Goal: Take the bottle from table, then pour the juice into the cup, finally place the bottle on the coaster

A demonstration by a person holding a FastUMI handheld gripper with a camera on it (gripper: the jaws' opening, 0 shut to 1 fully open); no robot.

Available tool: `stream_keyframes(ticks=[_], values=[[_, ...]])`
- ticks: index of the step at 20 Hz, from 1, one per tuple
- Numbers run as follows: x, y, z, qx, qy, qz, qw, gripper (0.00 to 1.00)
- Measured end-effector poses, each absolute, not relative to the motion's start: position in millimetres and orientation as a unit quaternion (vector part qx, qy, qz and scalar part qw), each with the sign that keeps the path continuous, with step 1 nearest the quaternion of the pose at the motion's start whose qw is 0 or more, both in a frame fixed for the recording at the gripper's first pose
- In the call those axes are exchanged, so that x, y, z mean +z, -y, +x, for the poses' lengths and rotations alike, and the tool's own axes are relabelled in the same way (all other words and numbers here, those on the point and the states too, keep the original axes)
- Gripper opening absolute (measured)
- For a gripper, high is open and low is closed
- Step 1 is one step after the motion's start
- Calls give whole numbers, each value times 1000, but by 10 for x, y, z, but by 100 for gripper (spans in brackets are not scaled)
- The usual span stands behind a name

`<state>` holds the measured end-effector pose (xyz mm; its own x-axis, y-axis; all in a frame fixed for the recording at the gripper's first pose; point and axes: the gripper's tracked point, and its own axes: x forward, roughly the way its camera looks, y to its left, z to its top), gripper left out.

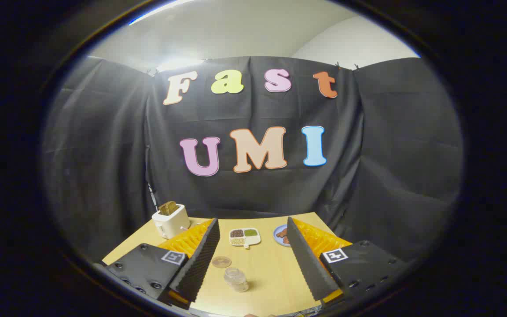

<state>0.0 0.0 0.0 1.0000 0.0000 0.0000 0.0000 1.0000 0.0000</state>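
Your gripper (253, 246) hangs above the wooden tabletop (271, 281) with its two ridged black fingers (200, 259) spread wide and nothing between the pads. In the gap between them, low and slightly toward the left finger, stands a small clear container (236, 279) that looks like the cup, upright and apart from both fingers. Just beyond it, close to the left finger, lies a round brownish disc that reads as the coaster (221, 262), bare on top. The bottle named in the task cannot be made out among these things; something pale shows at the very near edge of the tabletop, too little of it to name. Farther out, between the fingertips, sits a white divided dish (244, 237) holding small heaps of grains or seeds, and to its right a blue plate (281, 235) with brown food on it, partly behind the right finger. At the far left corner a white toaster (170, 220) stands with a slice of bread poking out of its slot. By the look of things, the job is at its very start: nothing is gripped, no juice can be seen in the cup, and the coaster is vacant, so taking, pouring and placing all remain ahead of you.
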Motion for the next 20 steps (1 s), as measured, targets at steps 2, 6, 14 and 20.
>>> stream_keyframes(ticks=[2,6,14,20], values=[[-3,-11,4,2,0,1,1000,97],[-47,-33,35,9,0,2,1000,97],[-163,-76,55,21,20,0,1000,97],[-441,-77,30,24,24,9,999,97]])
